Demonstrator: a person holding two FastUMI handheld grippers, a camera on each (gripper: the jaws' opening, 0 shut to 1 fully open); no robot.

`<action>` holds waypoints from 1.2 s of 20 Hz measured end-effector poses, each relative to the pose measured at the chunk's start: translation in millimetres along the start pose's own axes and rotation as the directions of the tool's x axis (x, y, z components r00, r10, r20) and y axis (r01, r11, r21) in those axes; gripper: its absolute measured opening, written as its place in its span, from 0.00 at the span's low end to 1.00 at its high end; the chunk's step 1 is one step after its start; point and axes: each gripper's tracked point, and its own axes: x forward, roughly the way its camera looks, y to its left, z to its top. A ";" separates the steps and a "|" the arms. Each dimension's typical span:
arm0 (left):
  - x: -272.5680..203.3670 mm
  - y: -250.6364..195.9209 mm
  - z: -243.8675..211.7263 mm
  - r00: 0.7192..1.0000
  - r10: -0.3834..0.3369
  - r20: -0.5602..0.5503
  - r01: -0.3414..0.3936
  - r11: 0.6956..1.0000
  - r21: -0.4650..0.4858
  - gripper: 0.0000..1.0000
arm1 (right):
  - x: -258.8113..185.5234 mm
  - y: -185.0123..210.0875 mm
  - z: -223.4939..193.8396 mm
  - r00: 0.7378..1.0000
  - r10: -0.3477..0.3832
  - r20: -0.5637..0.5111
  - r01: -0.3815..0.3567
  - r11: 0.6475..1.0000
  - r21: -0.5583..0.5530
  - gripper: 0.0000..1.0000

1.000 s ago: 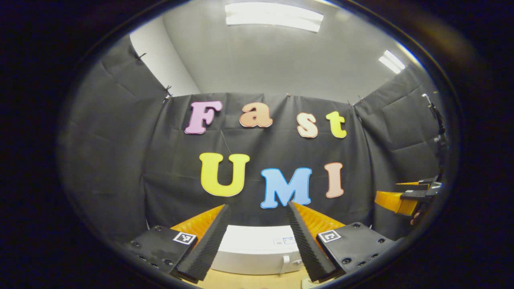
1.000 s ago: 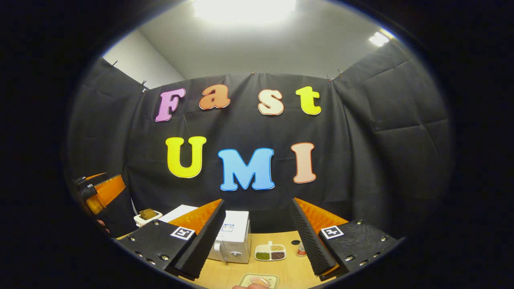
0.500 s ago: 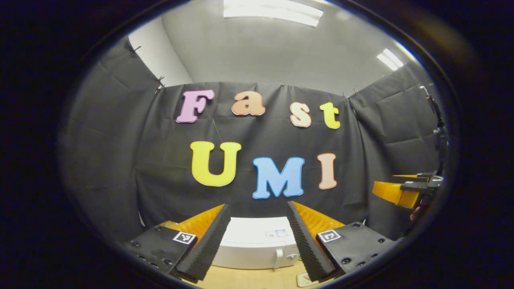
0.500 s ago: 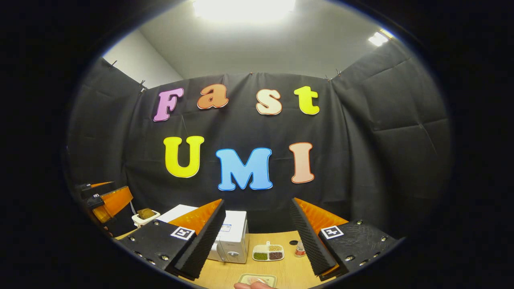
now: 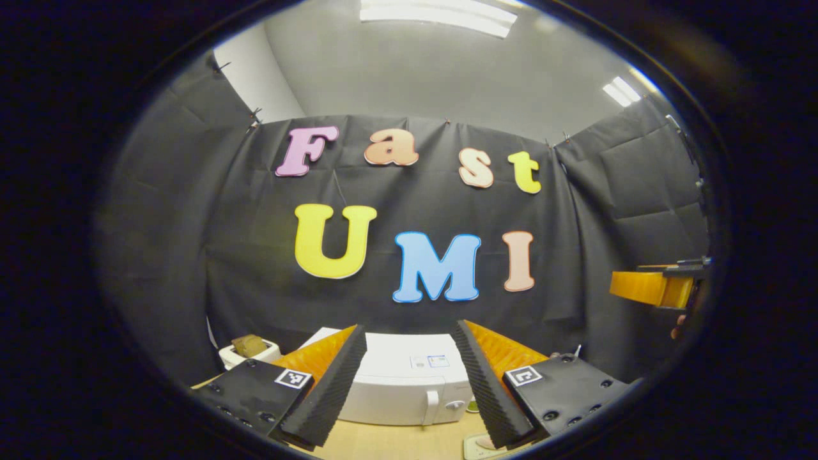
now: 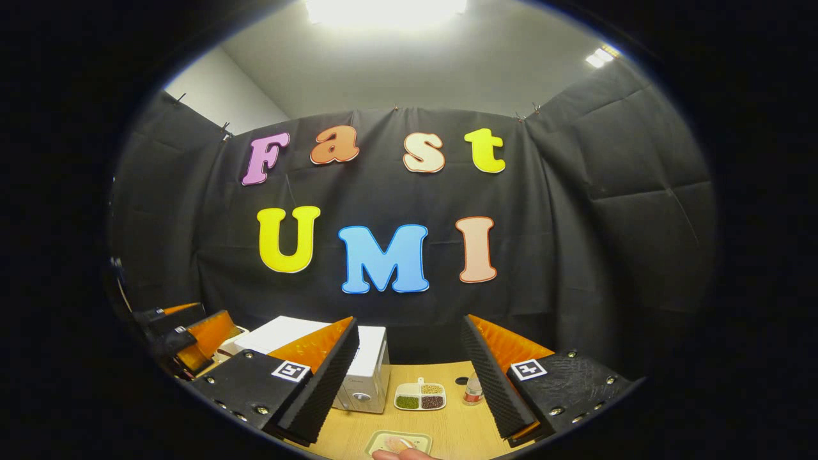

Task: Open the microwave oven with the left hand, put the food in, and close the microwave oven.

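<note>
1 microwave oven (image 5: 409,390), 2 grippers spread, 1 food tray (image 6: 399,442).

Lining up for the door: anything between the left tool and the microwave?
Left gripper view: nothing between the open left tool and the microwave.

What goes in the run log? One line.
phase: approach | microwave: closed | left gripper: open, empty | right gripper: open, empty | food tray: on table

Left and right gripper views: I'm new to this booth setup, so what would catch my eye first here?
The white microwave oven stands shut on the wooden table, framed between the left gripper and its open jaws. In the right gripper view, a divided dish of beans sits to the microwave's right, with a small food tray nearer the camera between the right gripper and its open jaws.
</note>
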 end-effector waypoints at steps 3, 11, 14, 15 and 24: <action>16.0 -8.3 -38.5 1.000 -0.007 -0.013 0.007 1.000 0.013 0.94 | -1.7 -4.3 -18.4 1.000 0.006 -0.024 -0.007 1.000 -0.018 0.98; 65.9 -42.3 -157.1 0.990 -0.078 -0.118 0.091 0.990 0.106 0.94 | -3.5 -10.8 -46.0 0.996 0.004 -0.085 -0.003 1.000 0.010 0.98; 86.7 -45.6 -207.8 0.981 -0.071 -0.181 0.095 0.987 0.131 0.94 | -6.2 -16.4 -54.9 0.994 -0.014 -0.110 0.015 1.000 0.005 0.98; 93.5 -46.9 -222.5 0.977 -0.069 -0.200 0.096 0.987 0.130 0.94 | -7.5 -19.8 -56.9 0.993 -0.024 -0.116 0.023 1.000 -0.002 0.98; 140.7 -41.1 -306.5 0.945 -0.023 -0.326 0.066 0.991 0.119 0.83 | -11.4 -35.3 -72.9 0.981 -0.081 -0.175 0.077 0.997 -0.029 0.98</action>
